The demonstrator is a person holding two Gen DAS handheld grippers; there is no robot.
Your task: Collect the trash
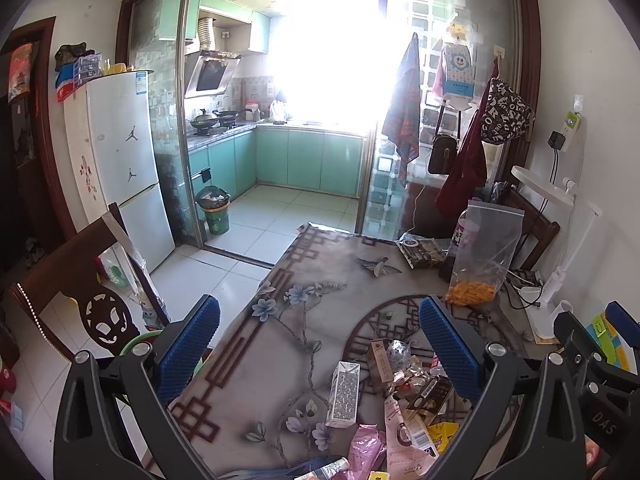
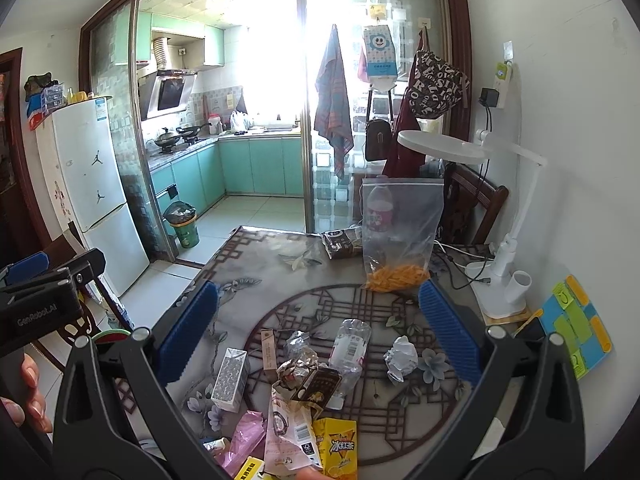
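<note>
- Both claws, left claw and right claw, hover spread wide and empty above the desk.
- Trash pile lies heaped near the desk's front edge, within reach.

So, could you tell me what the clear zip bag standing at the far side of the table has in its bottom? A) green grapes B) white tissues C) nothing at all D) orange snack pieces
D: the clear zip bag stands upright on the table with a heap of orange snack pieces in its bottom, also seen from the left wrist camera; a bottle shows through the bag.
</note>
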